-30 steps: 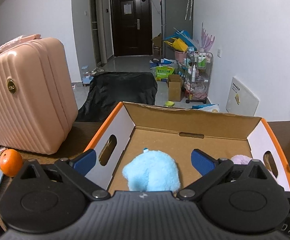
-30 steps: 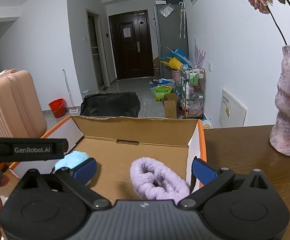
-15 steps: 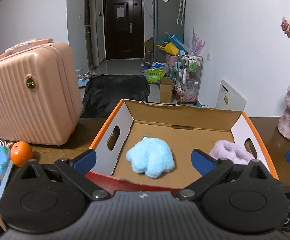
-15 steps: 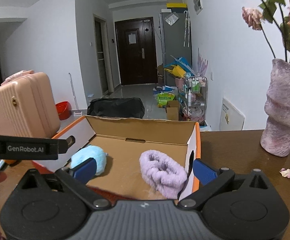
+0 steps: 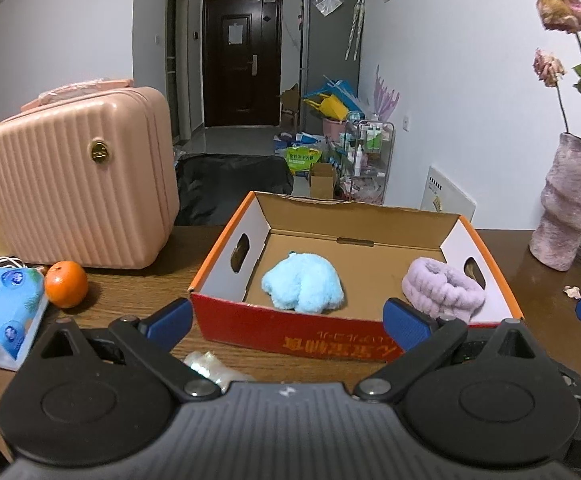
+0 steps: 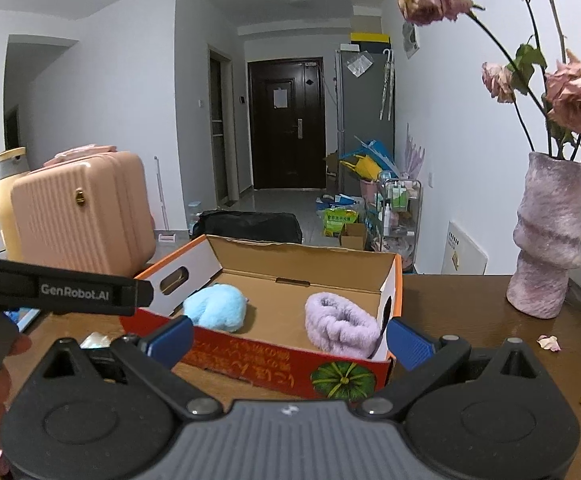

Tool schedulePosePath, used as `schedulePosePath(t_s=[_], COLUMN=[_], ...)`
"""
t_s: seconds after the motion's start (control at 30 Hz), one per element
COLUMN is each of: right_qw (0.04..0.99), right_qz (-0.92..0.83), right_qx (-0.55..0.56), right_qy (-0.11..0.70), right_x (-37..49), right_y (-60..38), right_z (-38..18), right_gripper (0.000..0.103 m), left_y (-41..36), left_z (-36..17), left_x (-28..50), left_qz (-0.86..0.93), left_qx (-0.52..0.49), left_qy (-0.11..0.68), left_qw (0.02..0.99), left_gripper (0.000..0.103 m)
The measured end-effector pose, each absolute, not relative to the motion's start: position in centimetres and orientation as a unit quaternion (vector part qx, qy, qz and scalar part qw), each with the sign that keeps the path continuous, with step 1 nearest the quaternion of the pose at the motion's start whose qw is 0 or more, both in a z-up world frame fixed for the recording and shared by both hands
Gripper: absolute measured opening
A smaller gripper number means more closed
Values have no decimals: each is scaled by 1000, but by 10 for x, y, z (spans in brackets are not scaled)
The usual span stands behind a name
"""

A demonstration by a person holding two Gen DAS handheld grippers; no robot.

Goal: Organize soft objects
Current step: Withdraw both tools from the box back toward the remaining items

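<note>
An open cardboard box [image 5: 314,338] with a red front and orange rim sits on the brown table. Inside it lie a fluffy blue soft toy [image 5: 304,282] on the left and a fluffy lilac band [image 5: 442,290] on the right. The right wrist view shows the same box [image 6: 274,366], blue toy [image 6: 216,312] and lilac band [image 6: 342,324]. My left gripper [image 5: 286,322] hangs open in front of the box, holding nothing. My right gripper [image 6: 288,338] is open too, in front of the box, with nothing between its fingers.
A pink suitcase [image 5: 78,188] stands at the left with an orange [image 5: 66,284] and a blue tissue pack [image 5: 4,302] before it. Crumpled clear plastic [image 5: 210,366] lies by the box front. A lilac vase [image 6: 550,236] with roses stands at the right; petals and crumbs dot the table.
Both grippers have pulled back and up from inside the box. The blue toy and lilac band stay lying in the box, now seen from farther off.
</note>
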State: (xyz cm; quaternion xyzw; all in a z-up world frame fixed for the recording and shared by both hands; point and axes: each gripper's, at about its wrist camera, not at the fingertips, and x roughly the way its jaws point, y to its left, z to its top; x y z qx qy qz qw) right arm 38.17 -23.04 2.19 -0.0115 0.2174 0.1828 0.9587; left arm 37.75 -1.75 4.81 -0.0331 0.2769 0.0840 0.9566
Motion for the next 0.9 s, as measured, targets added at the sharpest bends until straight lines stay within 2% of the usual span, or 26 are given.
schedulePosePath(t_s=[0.9], right_qw=[965], right_qz=[197], right_qx=[-40], right_qy=[170], right_x=[250], right_y=[-217], right_z=[25], right_gripper=[103], left_y=[11], left_z=[40], left_x=[241], left_qz=[58], left_qx=[-40], left_qy=[244], left_qw=[967], left_gripper=[103])
